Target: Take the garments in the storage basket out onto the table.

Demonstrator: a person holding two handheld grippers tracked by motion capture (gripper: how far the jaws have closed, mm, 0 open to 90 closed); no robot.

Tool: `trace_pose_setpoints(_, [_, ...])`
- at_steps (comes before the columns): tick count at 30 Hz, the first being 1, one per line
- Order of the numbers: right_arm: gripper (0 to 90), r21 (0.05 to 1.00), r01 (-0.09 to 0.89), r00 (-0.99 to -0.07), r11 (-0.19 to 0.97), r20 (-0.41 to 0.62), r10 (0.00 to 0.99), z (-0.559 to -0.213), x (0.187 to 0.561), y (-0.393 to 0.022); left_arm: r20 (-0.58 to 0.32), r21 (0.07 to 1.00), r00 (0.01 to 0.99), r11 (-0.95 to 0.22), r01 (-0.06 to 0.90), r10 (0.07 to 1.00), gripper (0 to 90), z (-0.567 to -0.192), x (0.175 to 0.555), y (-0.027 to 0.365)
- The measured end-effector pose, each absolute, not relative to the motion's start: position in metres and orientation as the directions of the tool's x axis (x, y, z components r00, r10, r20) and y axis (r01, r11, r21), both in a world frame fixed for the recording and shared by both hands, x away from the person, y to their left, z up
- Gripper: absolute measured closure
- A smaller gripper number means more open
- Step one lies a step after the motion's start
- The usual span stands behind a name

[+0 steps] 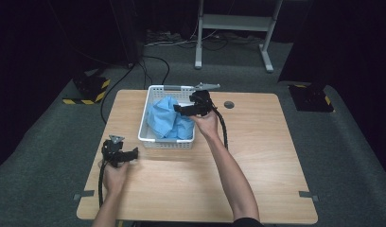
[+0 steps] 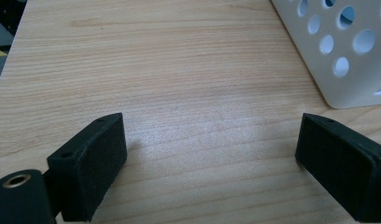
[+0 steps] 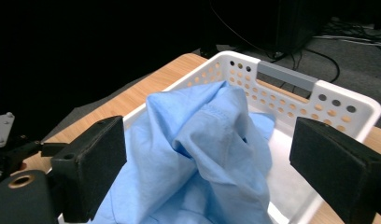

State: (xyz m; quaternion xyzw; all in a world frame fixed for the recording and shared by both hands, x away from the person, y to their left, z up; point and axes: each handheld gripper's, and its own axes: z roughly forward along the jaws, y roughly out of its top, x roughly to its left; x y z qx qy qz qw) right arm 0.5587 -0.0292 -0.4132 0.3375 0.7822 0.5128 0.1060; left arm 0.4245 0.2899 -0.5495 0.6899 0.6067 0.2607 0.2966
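1. Cloth: a light blue garment (image 3: 202, 154), soft woven fabric with a stitched seam, lies crumpled in loose folds inside the laundry basket (image 1: 144, 124) and rises above the basket's rim at its peak.
2. The laundry basket is white rigid plastic, rectangular with rounded corners, its walls punched with round holes and a grey handle bar (image 3: 286, 76) set in its far end wall; it stands on the counter (image 1: 257, 156), a pale wood-grain top with rounded corners.
3. The right gripper (image 1: 197, 107) hangs over the basket's right side, above the garment. Its fingers (image 3: 93, 163), black blocks faced with matte, felt-like pads, stand wide apart with the garment's peak between them; they hold nothing and touch no cloth.
4. The left gripper (image 1: 119, 153) sits low over the counter, just beside the basket's near left corner. Its fingers (image 2: 93, 163) are spread wide over bare wood, holding nothing.
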Motion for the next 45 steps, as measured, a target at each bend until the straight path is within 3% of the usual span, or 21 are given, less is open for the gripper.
trace_pose_setpoints(19, [12.4, 0.824, 0.442, -0.776, 0.356, 0.152, 0.612, -0.438, 0.562, 0.000, -0.001, 0.725, 0.128, -0.088, 0.683, 0.992, 8.8, -0.549, 0.425, 0.290])
trace_pose_setpoints(25, [24.3, 0.817, 0.425, -0.783, 0.390, 0.116, 0.611, -0.445, 0.562, 0.004, -0.003, 0.725, 0.129, -0.087, 0.683, 0.992, 8.9, -0.549, 0.425, 0.290])
trace_pose_setpoints(28, [35.2, 0.822, 0.411, -0.779, 0.394, 0.093, 0.620, -0.444, 0.561, 0.004, -0.003, 0.725, 0.130, -0.087, 0.683, 0.992, 8.9, -0.549, 0.425, 0.290])
trace_pose_setpoints(32, [52.9, 0.824, 0.378, -0.778, 0.422, 0.036, 0.627, -0.441, 0.557, 0.008, -0.003, 0.725, 0.130, -0.087, 0.683, 0.992, 8.9, -0.549, 0.425, 0.290])
trace_pose_setpoints(36, [74.8, 0.807, 0.410, -0.780, 0.425, 0.068, 0.623, -0.446, 0.559, 0.010, -0.003, 0.725, 0.130, -0.087, 0.683, 0.992, 8.9, -0.549, 0.425, 0.290])
trace_pose_setpoints(40, [82.3, 0.797, 0.421, -0.781, 0.434, 0.074, 0.620, -0.448, 0.558, 0.011, -0.003, 0.725, 0.130, -0.088, 0.683, 0.991, 8.9, -0.549, 0.425, 0.290])
trace_pose_setpoints(45, [84.8, 0.800, 0.438, -0.776, 0.410, 0.106, 0.622, -0.449, 0.559, 0.007, -0.003, 0.725, 0.130, -0.087, 0.683, 0.991, 8.9, -0.549, 0.424, 0.290])
